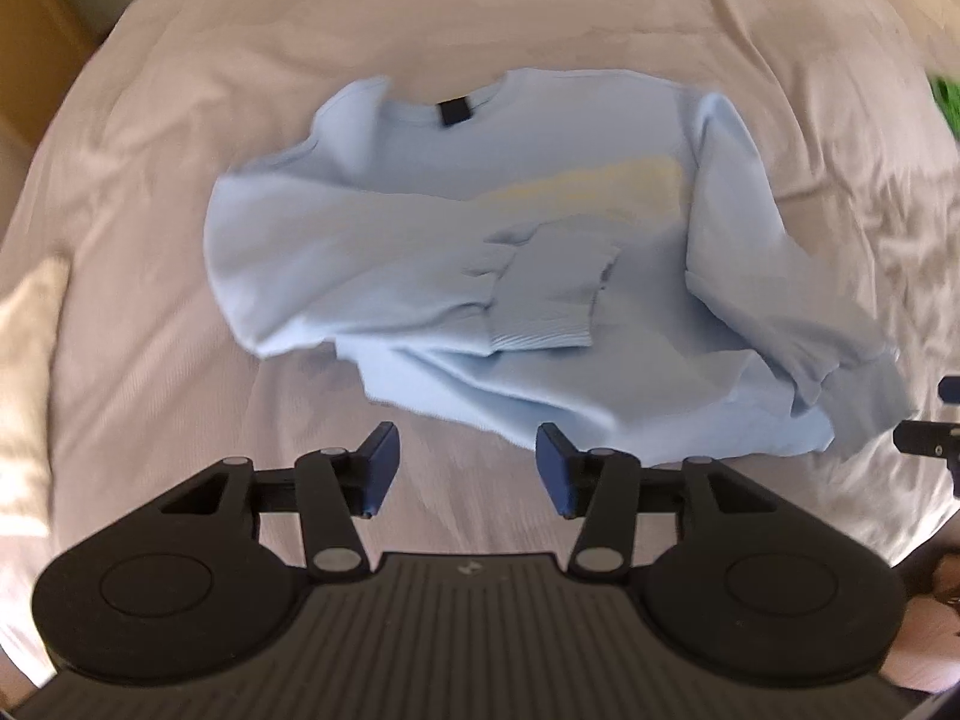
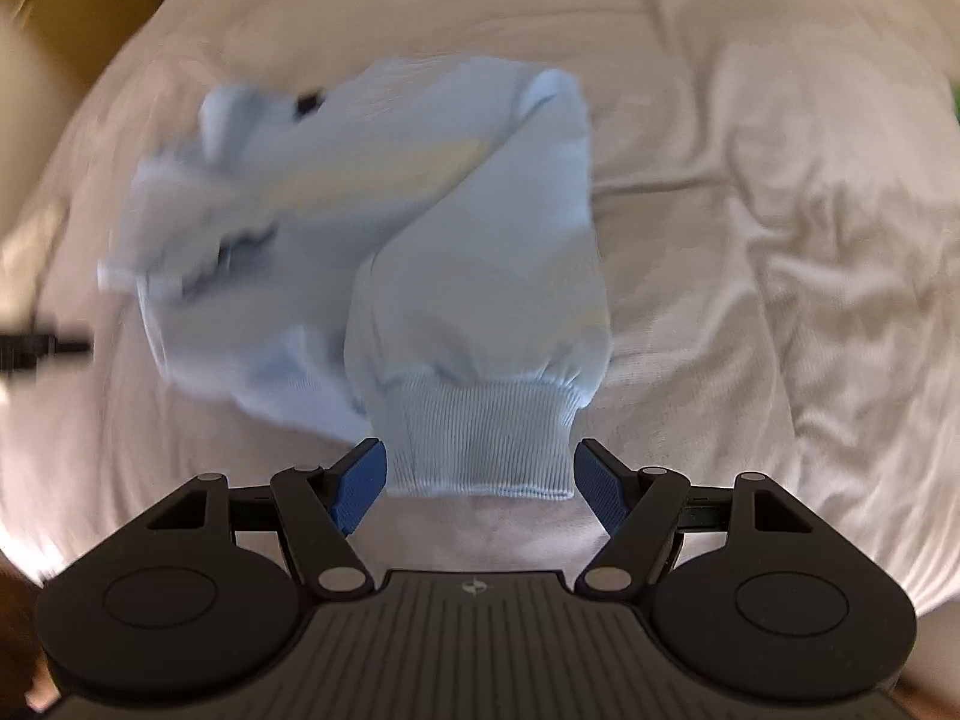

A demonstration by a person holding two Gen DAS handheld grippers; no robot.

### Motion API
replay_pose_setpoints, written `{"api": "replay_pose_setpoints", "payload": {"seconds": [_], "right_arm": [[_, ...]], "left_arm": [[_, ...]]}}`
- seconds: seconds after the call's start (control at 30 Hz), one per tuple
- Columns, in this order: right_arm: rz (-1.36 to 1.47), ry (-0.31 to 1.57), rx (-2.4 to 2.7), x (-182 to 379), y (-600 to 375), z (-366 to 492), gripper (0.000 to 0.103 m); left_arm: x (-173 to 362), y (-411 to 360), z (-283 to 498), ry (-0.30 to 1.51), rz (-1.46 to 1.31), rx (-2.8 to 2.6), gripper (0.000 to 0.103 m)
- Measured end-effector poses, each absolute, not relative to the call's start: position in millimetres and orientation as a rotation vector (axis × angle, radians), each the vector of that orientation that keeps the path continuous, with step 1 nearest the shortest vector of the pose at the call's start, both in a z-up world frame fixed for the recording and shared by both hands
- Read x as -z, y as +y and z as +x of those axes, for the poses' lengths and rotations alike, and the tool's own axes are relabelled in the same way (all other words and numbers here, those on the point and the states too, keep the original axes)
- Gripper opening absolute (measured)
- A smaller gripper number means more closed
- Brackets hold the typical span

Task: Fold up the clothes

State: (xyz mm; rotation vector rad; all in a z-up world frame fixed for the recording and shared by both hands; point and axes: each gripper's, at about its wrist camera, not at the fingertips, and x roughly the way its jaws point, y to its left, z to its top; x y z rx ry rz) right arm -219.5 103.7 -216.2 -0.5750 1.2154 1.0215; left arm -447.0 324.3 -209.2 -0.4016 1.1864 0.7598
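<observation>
A light blue sweatshirt (image 1: 480, 252) with a pale yellow print lies face up on the bed, collar away from me. Its left sleeve is folded across the chest, the ribbed cuff (image 1: 546, 312) near the middle. My left gripper (image 1: 465, 468) is open and empty, just short of the sweatshirt's near hem. In the right wrist view the sweatshirt (image 2: 372, 228) is blurred. Its right sleeve runs toward me and its ribbed cuff (image 2: 480, 438) lies between the open fingers of my right gripper (image 2: 480, 486). The jaws stand wide on either side of the cuff.
The beige bedsheet (image 1: 180, 360) is wrinkled, more so at the right (image 2: 780, 270). A pale pillow (image 1: 30, 324) lies at the left edge. Part of the right gripper (image 1: 930, 438) shows at the right edge, near the sweatshirt's corner. Something green (image 1: 948, 102) sits far right.
</observation>
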Motion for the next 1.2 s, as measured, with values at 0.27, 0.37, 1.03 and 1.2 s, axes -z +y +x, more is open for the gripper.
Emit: {"api": "replay_pose_setpoints", "payload": {"seconds": [0.27,0.37,1.03,1.2], "right_arm": [[-0.483,1.292,-0.99,251,89,-209,0.072],[-0.187,1.46,-0.908,270,72,-184,0.072],[0.082,1.713,-0.627,266,81,-152,0.004],[-0.057,1.627,-0.67,227,92,-138,0.004]], "left_arm": [[221,314,-422,1.221,-0.301,-0.709,0.045],[222,311,-417,1.229,-0.248,-0.689,0.046],[282,324,-375,1.32,0.178,-0.49,0.012],[231,369,-404,1.178,-0.098,-0.588,0.007]]}}
